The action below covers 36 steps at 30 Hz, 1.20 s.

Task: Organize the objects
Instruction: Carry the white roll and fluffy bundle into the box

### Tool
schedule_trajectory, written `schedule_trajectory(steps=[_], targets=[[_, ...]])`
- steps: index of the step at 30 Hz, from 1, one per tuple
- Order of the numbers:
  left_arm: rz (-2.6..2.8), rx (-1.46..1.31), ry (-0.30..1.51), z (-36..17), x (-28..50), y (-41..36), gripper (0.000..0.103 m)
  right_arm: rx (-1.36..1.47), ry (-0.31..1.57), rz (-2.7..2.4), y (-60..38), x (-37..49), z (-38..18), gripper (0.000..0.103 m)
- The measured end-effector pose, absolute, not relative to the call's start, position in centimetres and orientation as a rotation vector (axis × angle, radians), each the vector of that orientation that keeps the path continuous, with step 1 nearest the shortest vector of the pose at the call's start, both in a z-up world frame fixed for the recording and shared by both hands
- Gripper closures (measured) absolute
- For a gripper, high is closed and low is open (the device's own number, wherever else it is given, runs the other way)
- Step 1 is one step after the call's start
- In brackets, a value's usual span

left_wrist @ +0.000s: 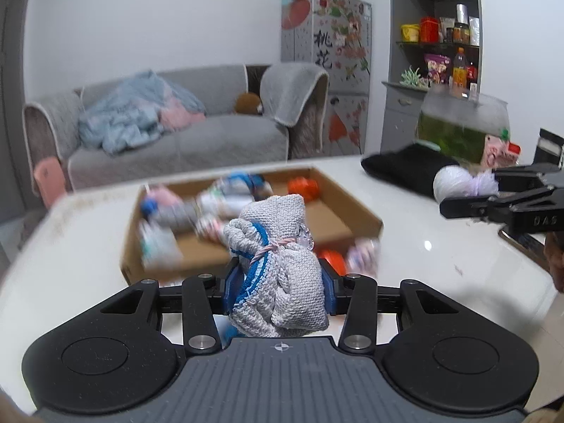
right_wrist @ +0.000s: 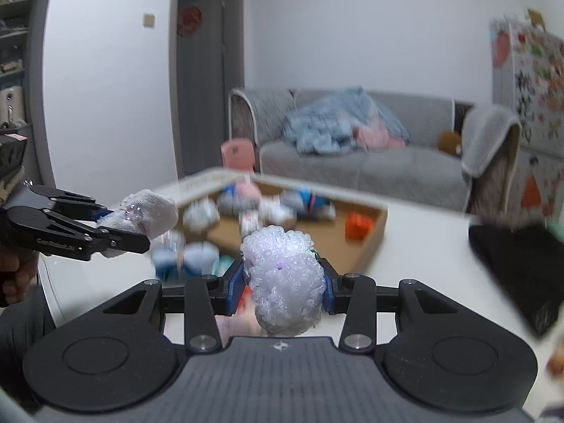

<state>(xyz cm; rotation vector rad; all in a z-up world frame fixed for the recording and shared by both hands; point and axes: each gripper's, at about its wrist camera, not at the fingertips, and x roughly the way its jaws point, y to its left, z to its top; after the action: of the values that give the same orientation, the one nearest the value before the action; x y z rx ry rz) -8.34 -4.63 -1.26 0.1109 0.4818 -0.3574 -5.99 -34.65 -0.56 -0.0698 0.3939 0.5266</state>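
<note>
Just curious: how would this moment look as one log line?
left gripper: shut on knitted bundle | right gripper: shut on fluffy bundle | cardboard box: ahead

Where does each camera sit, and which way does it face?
Left wrist: on the left gripper, looking along its fingers, shut on a grey knitted bundle, towards the cardboard box and sofa; the right gripper shows at right.
Right wrist: on the right gripper, shut on a white bubbly ball, facing the same box; the left gripper and a hand show at left.
Shared: box, sofa, white table.
</note>
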Motion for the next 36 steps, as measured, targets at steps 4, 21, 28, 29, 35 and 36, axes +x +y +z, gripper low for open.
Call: schedule_trajectory(steps=[4,21,28,29,35,36], targets=[[-0.355,0.129,0.434,1.4,-6.1,-5.1,0.052,-0.090,0.352,0.532,-35.0,-3.2,1.6,0.064],[-0.424,0.186,0.546,2.1,9.3,-10.5,0.052,-0.121,0.475,0.541,-32.3,9.7,-0.2,0.064],[-0.448,0.239,0.690,-2.0,13.9,-11.8,0.052,-0.156,0.631,0.519,-30.9,14.0,-3.2,0.064],[-0.452,0.246,0.701,-2.4,14.3,-11.9,0.052,-0.165,0.650,0.519,-30.7,14.4,-3.7,0.064],[-0.454,0.322,0.747,-4.6,15.6,-12.4,0.052,-0.195,0.710,0.508,-30.5,15.4,-5.0,0.064],[-0.454,0.338,0.745,-4.9,15.7,-12.4,0.052,-0.198,0.717,0.513,-30.4,15.3,-5.2,0.064]])
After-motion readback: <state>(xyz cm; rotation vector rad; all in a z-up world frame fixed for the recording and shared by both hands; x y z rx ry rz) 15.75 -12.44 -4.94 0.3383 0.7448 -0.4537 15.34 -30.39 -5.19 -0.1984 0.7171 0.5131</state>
